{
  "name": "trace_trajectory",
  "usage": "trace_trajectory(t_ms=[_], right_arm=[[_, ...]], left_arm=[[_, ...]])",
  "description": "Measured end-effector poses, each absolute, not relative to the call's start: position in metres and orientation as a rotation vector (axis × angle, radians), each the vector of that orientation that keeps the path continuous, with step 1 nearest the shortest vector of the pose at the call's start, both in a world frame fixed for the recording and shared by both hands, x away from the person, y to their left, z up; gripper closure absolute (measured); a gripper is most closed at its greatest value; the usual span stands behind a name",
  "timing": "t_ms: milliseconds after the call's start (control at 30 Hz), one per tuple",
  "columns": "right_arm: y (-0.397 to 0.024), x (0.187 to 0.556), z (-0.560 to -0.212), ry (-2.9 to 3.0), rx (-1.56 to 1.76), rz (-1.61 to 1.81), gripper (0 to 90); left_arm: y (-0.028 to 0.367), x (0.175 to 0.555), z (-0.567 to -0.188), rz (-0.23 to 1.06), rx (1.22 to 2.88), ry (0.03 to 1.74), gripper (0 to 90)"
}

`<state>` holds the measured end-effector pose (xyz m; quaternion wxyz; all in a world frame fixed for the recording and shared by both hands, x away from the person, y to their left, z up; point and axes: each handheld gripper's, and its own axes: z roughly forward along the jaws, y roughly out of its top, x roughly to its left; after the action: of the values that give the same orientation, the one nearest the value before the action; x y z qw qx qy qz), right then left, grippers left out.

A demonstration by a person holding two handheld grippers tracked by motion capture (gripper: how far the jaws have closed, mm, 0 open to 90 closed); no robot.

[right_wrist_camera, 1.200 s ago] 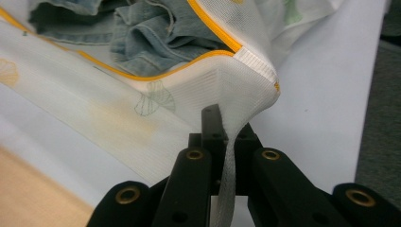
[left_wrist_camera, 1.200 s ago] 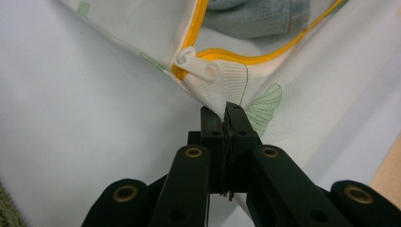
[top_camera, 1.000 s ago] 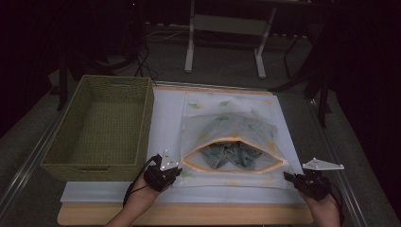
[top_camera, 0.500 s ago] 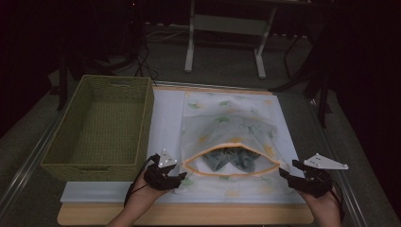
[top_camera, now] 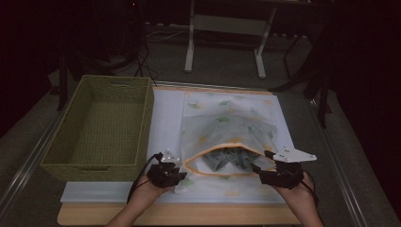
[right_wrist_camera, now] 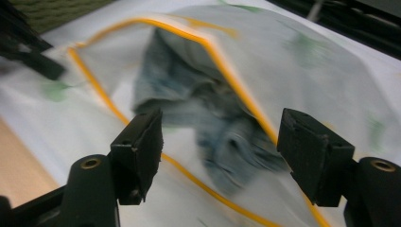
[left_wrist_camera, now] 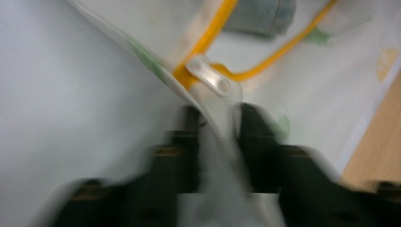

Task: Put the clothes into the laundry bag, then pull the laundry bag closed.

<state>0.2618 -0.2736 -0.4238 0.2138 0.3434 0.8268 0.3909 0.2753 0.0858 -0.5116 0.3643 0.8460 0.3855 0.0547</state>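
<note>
1. A woven green basket (top_camera: 101, 125) sits on the left of the surface (top_camera: 189, 215), just beside the white sheet (top_camera: 165, 123) under the work; a metal stand (top_camera: 224, 42) rises on the floor beyond the far edge.
2. A translucent, leaf-printed zip bag (top_camera: 231, 120) lies flat on the sheet, right of the basket, in the middle of the surface.
3. Its long axis runs near to far; its orange-zippered mouth (top_camera: 227, 161) faces the near edge and gapes wide from left to right.
4. Blue-grey denim clothing (top_camera: 229, 157) shows bunched inside the mouth.
5. The left claw (top_camera: 176, 176) is at the mouth's near-left corner, having just been closing; its jaws are clamped on the bag's fabric just behind the silver zipper pull (left_wrist_camera: 210, 79).
6. The right claw (top_camera: 261, 171) is at the mouth's near-right end, jaws apart, with the bag's edge and denim beyond them, pressing on nothing.
7. The person's hands come in from the near edge.
</note>
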Motion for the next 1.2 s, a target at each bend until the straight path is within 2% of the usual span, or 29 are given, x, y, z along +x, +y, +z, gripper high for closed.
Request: trace_trajectory(t_ms=[67, 367, 567, 700, 867, 1100, 1200], right_arm=[[-0.262, 0.262, -0.424, 2.323, 0.913, 1.09, 32.0], [-0.21, 0.265, -0.423, 2.416, 0.74, 1.118, 36.3], [-0.191, 0.269, -0.422, 2.444, 0.699, 1.124, 39.5], [-0.188, 0.272, -0.418, 2.45, 0.671, 1.141, 45.1], [-0.182, 0.275, -0.41, 2.464, 0.609, 1.14, 58.4], [-0.164, 0.279, -0.41, 2.528, 0.54, 1.161, 58.2], [-0.156, 0.276, -0.409, 2.502, 0.479, 1.18, 66.0]], left_arm=[[0.085, 0.275, -0.509, 0.151, 2.162, 0.985, 88.6], [0.085, 0.271, -0.491, 0.24, 2.121, 0.912, 89.3], [0.079, 0.271, -0.475, 0.288, 2.08, 0.822, 89.3], [0.072, 0.272, -0.466, 0.31, 2.078, 0.755, 89.4], [0.067, 0.273, -0.459, 0.385, 2.085, 0.675, 89.6], [0.064, 0.272, -0.459, 0.419, 2.077, 0.607, 89.8], [0.062, 0.272, -0.458, 0.413, 2.053, 0.598, 89.8]])
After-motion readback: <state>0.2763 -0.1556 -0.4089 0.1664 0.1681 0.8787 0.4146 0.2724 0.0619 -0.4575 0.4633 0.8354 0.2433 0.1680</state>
